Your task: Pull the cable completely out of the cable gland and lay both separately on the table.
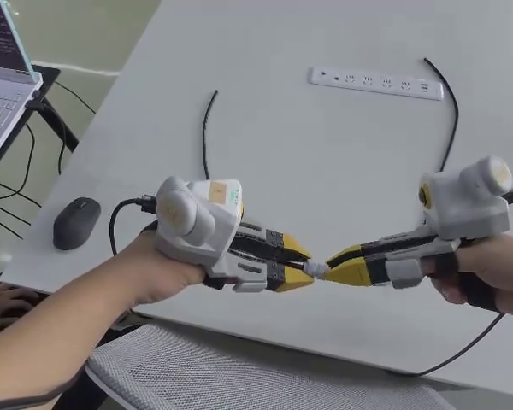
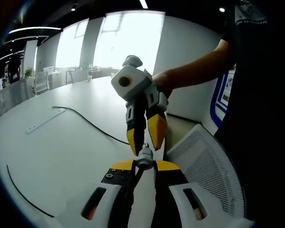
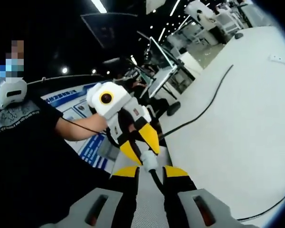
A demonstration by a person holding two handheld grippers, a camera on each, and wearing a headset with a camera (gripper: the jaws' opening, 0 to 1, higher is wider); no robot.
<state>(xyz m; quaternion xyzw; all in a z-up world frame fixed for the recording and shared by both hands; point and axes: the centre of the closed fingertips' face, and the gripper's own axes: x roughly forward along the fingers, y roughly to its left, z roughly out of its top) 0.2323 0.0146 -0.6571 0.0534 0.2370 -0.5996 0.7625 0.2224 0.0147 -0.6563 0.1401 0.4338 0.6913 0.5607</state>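
Left claw (image 1: 308, 270) is clenched on the black cable (image 2: 134, 178), with the cable gland (image 1: 318, 270) sitting right at its tips. Right claw (image 1: 332, 264) meets it nose to nose, but I can't tell if it's actually gripping.

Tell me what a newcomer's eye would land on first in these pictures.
First, the left gripper and right gripper meet tip to tip at the white table's near edge. A small pale cable gland and its black cable sit between their yellow fingers. Behind them lie a power strip and, far left, a dark mouse.
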